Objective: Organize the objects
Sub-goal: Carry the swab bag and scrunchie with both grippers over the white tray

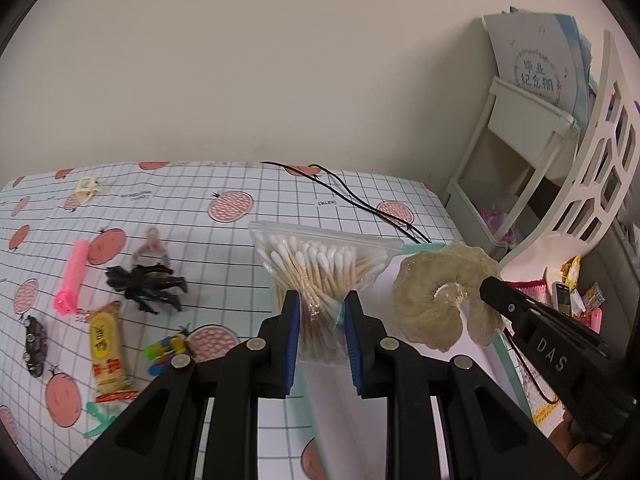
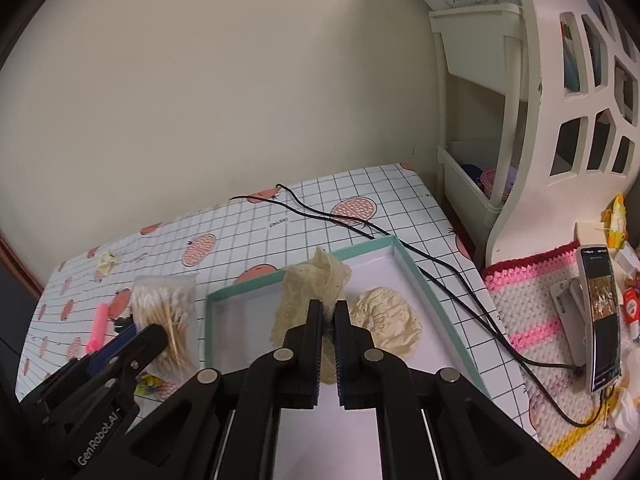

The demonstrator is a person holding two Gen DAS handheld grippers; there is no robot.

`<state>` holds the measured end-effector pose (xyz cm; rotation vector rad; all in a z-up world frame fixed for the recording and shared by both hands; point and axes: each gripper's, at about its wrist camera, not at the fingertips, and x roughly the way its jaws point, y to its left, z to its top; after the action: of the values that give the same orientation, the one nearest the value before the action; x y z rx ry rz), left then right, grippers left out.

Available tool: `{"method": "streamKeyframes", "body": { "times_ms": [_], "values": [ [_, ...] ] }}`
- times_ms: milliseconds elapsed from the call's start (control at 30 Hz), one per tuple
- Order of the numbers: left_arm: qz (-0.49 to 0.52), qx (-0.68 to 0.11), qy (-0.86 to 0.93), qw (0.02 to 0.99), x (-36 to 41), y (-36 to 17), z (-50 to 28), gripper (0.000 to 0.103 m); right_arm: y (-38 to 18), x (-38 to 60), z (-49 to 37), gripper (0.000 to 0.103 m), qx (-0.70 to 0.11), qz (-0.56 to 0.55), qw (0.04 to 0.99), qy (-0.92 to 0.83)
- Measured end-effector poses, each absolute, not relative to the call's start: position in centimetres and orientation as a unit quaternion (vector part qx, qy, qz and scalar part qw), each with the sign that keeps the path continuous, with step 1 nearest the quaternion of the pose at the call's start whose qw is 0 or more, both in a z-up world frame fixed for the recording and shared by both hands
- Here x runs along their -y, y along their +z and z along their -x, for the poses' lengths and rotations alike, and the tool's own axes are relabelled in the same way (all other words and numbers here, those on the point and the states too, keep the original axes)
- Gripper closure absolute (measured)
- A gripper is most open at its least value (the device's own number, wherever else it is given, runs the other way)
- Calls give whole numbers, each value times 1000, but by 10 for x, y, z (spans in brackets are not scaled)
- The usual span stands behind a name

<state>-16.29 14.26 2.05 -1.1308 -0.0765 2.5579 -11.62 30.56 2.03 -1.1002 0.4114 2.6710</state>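
The left claw [image 1: 322, 322] is clamped on the lower part of a clear bag of cotton swabs [image 1: 320, 268] and holds it above the tabletop [image 1: 240, 248]. The wooden sticks inside run near to far, fanning out from the pinch point, with most of the white tips at the far, upper end by the bag's sealed edge. The right claw [image 2: 328, 320] is closed on a cream lace scrunchie [image 2: 312, 292], lifted over a shallow box with a mint-green rim [image 2: 412, 268]; the fabric bunches upward from the pads. A second cream lace scrunchie [image 2: 386, 316] lies flat on the white floor of the box, just right of the held one.

In the left wrist view, loose things lie spread on the grid-and-fruit cloth to the left of the bag: a pink comb-like piece [image 1: 72, 276] with its long axis near to far, a black plastic spider [image 1: 146, 284], a yellow snack bar wrapper [image 1: 106, 350], a small dark toy car [image 1: 34, 346], some coloured clips [image 1: 168, 350] and a small pale clip [image 1: 89, 189] far back. Black cables [image 2: 400, 256] cross the tabletop's far right and run along the box's right side. A white shelf unit [image 2: 520, 120] stands to the right, and a phone [image 2: 600, 316] leans on a stand over a crocheted mat [image 2: 532, 300].
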Motion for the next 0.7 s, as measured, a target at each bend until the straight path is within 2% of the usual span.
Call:
{"method": "streamKeyframes", "body": {
  "times_ms": [600,667,700],
  "values": [
    [464,42,866,183,-174,-30,191,79,-18,-323,126,94,-142,418,135,887],
    [466,42,864,184,-173,-28,190,76,-17,-323,125,94,-139,418,138,887],
    [466,45,863,187,-172,-27,190,69,-17,-323,124,94,-138,418,138,887]
  ]
}}
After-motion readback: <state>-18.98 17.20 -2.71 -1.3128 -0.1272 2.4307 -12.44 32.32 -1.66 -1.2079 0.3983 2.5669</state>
